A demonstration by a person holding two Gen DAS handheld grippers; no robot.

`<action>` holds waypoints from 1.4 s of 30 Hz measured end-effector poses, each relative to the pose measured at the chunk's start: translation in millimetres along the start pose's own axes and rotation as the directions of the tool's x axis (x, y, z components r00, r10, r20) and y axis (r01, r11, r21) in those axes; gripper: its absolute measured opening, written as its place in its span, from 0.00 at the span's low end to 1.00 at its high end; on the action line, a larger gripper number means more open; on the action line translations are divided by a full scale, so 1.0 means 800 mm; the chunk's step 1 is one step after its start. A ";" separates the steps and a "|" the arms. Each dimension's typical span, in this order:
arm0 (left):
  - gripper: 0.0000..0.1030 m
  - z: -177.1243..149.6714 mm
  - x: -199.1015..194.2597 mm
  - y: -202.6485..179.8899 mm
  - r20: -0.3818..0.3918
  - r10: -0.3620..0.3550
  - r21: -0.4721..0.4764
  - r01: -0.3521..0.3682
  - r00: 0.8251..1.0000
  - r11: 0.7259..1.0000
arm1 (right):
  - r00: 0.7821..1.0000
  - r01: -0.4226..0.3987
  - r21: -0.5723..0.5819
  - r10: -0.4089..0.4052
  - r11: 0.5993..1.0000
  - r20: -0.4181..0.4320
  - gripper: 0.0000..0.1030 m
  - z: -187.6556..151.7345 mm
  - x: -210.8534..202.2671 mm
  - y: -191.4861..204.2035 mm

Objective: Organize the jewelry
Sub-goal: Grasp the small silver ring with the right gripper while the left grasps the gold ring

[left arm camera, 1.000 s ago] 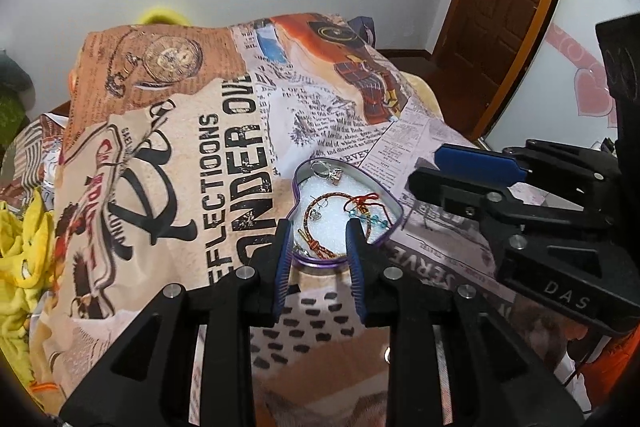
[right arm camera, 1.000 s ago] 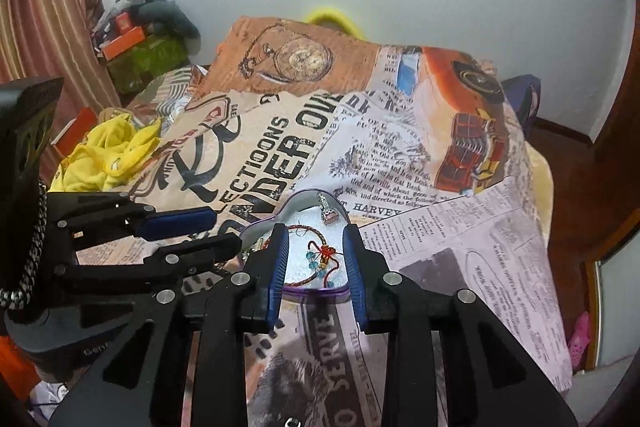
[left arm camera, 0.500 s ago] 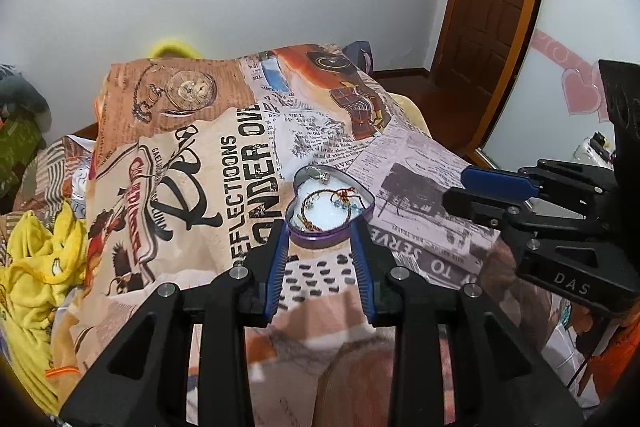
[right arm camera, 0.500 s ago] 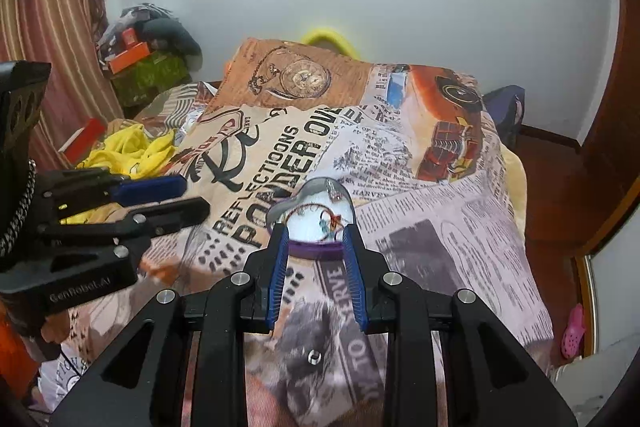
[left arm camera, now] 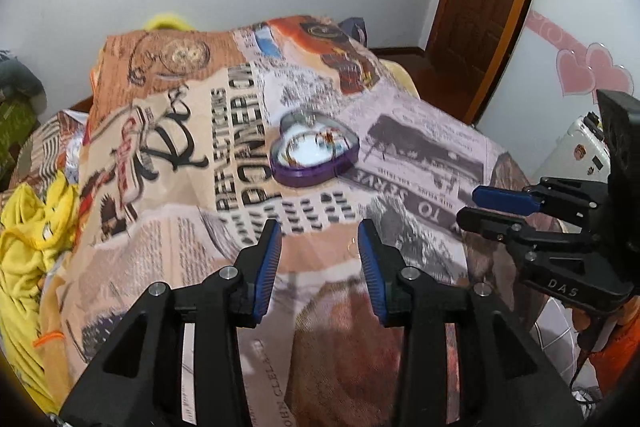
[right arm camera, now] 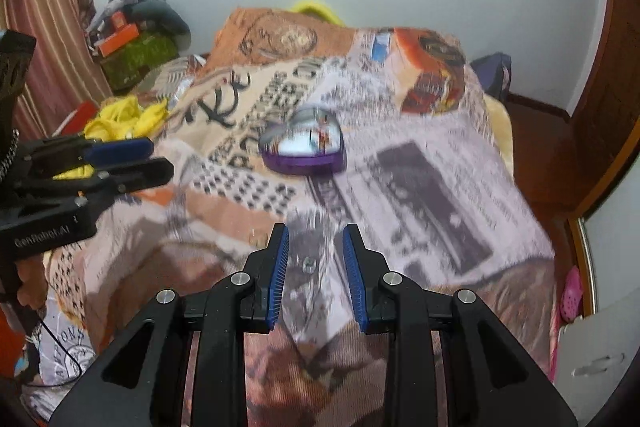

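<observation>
A heart-shaped purple tin jewelry box (left arm camera: 314, 155), lidless, lies on a bed covered by a newspaper-print blanket (left arm camera: 192, 155) in tan, orange and grey. Its low violet wall encloses a white lining on which a thin bangle and a red-and-blue beaded piece rest; motion blur hides finer detail. The box sits near the middle of the bed, well ahead of both tools. The left gripper (left arm camera: 320, 261), black with blue ribbed pads, stands wide apart and holds nothing. The right gripper (right arm camera: 314, 267) is likewise parted and empty, above a small silvery item (right arm camera: 309, 264) on the blanket between its fingers. Yellow cloth (left arm camera: 24, 251) lies at the bed's left edge.
</observation>
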State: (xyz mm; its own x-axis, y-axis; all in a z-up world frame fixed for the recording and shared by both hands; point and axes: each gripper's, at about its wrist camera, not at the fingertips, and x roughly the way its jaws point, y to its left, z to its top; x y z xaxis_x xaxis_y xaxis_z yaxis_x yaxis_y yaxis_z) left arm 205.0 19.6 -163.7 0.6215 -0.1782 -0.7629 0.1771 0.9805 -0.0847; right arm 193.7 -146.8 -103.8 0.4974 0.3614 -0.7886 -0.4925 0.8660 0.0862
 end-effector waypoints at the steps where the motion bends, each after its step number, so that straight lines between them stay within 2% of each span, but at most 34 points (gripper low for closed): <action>1: 0.38 -0.004 0.005 -0.001 -0.012 -0.002 -0.002 0.002 1.000 1.000 | 1.000 -0.001 0.004 0.001 1.000 -0.011 0.24 -0.004 0.003 -0.001; 15: 0.38 -0.026 0.053 -0.011 -0.109 -0.026 0.013 0.027 0.994 1.000 | 0.991 -0.053 0.029 0.056 0.998 -0.125 0.24 -0.028 0.060 0.000; 28: 0.38 -0.029 0.082 -0.014 -0.158 -0.055 0.010 0.057 0.986 0.998 | 0.996 -0.046 -0.007 0.046 0.999 -0.080 0.24 -0.030 0.073 0.001; 32: 0.38 -0.031 0.090 -0.019 -0.174 -0.062 0.022 0.067 0.983 0.998 | 0.997 -0.039 0.017 0.040 0.999 -0.068 0.09 -0.030 0.075 -0.006; 42: 0.38 -0.027 0.105 -0.031 -0.193 -0.083 0.038 0.092 0.978 0.995 | 0.997 -0.054 0.039 0.055 0.998 -0.045 0.09 -0.027 0.062 -0.015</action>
State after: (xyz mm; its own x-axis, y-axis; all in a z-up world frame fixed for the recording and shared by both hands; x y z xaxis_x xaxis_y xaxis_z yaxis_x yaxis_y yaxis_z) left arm 236.4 -18.3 -239.7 0.4457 -0.2400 -0.8624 0.2629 0.9560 -0.1302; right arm 208.9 -146.5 -157.1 0.4365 0.3929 -0.8094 -0.4903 0.8582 0.1522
